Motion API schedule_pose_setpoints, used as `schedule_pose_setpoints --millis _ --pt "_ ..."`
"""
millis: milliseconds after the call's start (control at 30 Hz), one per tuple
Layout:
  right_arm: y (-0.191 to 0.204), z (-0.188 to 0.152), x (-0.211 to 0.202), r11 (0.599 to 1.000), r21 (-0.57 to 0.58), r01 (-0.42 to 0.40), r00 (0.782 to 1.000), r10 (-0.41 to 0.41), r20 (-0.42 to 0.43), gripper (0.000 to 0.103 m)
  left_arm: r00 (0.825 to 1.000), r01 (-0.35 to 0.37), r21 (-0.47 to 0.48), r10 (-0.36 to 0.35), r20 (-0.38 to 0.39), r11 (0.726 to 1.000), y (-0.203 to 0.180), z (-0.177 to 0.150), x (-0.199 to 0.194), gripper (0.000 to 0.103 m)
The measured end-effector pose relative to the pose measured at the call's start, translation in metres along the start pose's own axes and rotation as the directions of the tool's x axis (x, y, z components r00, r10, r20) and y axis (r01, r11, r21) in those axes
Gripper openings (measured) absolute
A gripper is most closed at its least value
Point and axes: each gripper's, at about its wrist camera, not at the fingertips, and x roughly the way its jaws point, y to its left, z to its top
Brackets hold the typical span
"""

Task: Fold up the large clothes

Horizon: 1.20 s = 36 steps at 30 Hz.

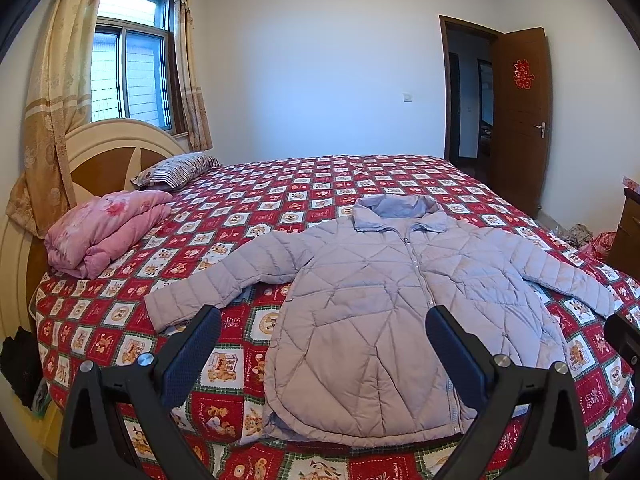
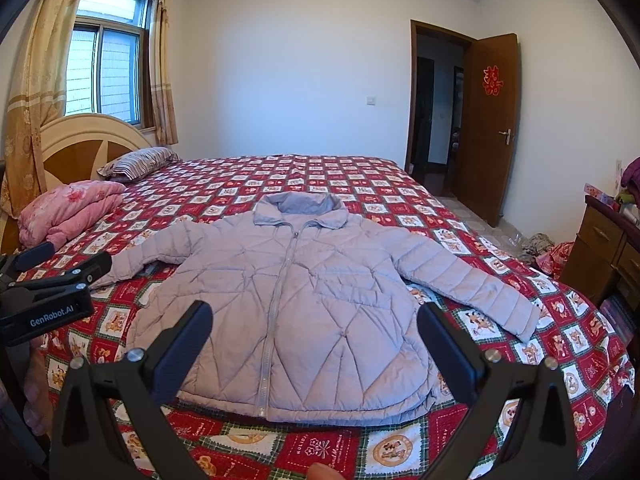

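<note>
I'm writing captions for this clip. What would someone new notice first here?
A pale lilac puffer jacket lies spread flat, zipped, sleeves out, on the near part of a red patchwork bedspread. Both grippers, left and right, hover open before its hem. A folded pink quilt sits by the headboard.

Both wrist views overlook the same jacket (image 1: 400,300) from the bedside.
</note>
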Motion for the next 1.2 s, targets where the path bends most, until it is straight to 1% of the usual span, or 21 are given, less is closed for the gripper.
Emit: schedule_pose_setpoints --millis 267,900,1200 --pt "0.000 0.000 0.001 1.000 0.000 0.000 1.000 0.000 -0.001 0.103 1.000 -0.008 -0.010 0.008 0.000 1.000 0.007 -0.001 0.000 0.102" --pt "0.000 -0.006 0.007 1.000 0.002 -0.005 1.000 0.005 -0.016 0.103 1.000 -0.011 -0.008 0.011 -0.012 1.000 0.007 -0.001 0.003 0.102" --pt "-0.001 -0.009 0.013 1.000 0.008 -0.007 0.999 0.007 -0.037 0.103 0.999 -0.013 -0.006 0.013 -0.042 1.000 0.001 -0.004 0.015 0.102"
